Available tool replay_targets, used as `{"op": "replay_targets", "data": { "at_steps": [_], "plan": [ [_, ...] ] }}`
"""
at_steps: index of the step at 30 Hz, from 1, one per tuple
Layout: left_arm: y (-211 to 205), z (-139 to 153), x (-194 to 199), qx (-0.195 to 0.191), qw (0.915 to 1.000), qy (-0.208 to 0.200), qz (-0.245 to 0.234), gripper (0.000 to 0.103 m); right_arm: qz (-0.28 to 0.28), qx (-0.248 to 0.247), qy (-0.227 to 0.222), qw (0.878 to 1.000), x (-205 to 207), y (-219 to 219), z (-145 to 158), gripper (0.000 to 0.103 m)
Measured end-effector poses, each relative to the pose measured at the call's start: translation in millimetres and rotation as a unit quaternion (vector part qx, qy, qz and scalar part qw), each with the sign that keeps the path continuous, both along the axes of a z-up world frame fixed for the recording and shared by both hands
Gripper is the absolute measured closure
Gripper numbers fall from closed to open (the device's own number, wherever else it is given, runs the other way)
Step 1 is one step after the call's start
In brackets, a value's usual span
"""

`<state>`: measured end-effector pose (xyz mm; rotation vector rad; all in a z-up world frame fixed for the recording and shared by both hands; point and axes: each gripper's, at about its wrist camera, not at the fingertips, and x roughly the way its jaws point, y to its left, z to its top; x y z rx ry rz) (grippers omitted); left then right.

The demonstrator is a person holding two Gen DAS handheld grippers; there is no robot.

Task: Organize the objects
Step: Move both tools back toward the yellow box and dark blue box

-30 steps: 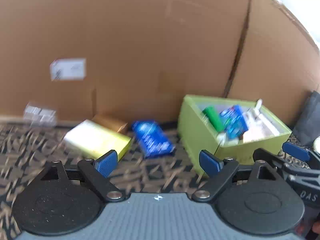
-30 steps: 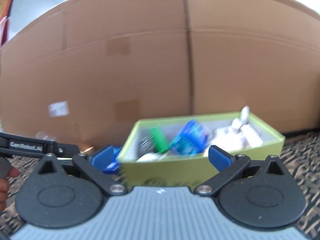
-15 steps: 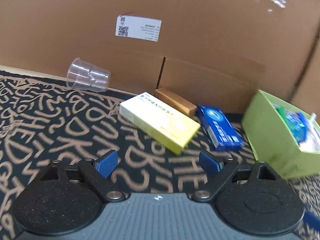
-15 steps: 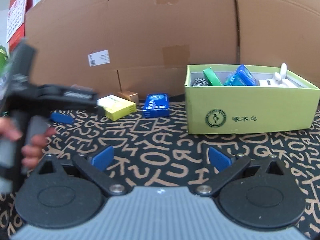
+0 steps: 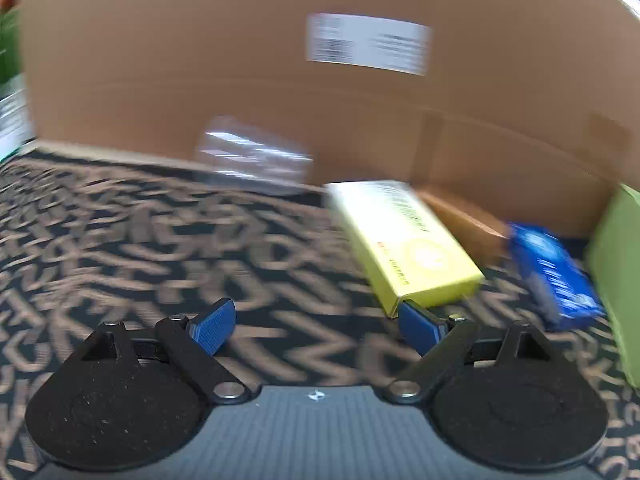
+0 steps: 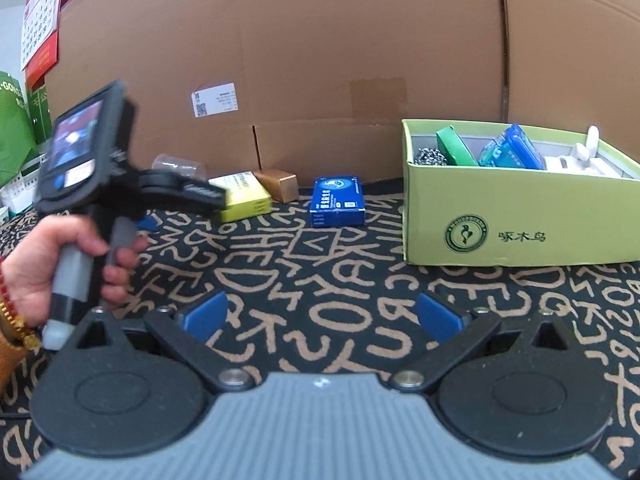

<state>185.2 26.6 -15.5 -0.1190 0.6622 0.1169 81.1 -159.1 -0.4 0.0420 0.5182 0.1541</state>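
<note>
A yellow box (image 5: pixel 404 240) (image 6: pixel 242 196), a small brown box (image 6: pixel 278 184) (image 5: pixel 464 220) and a blue box (image 6: pixel 338 202) (image 5: pixel 556 276) lie on the patterned cloth by the cardboard wall. A clear plastic cup (image 5: pixel 252 156) (image 6: pixel 178 166) lies on its side to their left. My left gripper (image 5: pixel 316 322) is open and empty, low over the cloth, its right pad just short of the yellow box's near end. My right gripper (image 6: pixel 320 314) is open and empty over bare cloth. The green box (image 6: pixel 516 220) at the right holds several items.
A tall cardboard wall (image 6: pixel 320 60) with a white label (image 6: pixel 214 102) backs the scene. A person's hand (image 6: pixel 60 264) holds the left gripper's handle at the left of the right wrist view. Green bags (image 6: pixel 12 136) and a red calendar (image 6: pixel 40 16) stand at the far left.
The left gripper swung left, away from the green box, and dropped toward the yellow box and cup. The right gripper pulled back from the green box, then stayed put.
</note>
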Motion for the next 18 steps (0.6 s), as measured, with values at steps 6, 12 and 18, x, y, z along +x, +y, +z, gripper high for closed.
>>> {"op": "replay_targets", "data": {
  "at_steps": [6, 12, 18],
  "plan": [
    [29.6, 13.5, -7.6, -0.045, 0.9989, -0.015, -0.001, 0.012, 0.012, -0.005, -0.003, 1.0, 18.0, 12.2, 1.7, 0.0],
    [-10.7, 15.7, 12.4, -0.026, 0.9972, -0.015, -0.069, 0.011, 0.004, 0.001, -0.007, 1.0, 30.8, 20.4, 5.9, 0.0],
    [-26.7, 2.5, 43.5, -0.001, 0.9968, 0.015, -0.078, 0.013, 0.01, -0.014, -0.005, 1.0, 47.8, 28.9, 7.1, 0.0]
  ]
}}
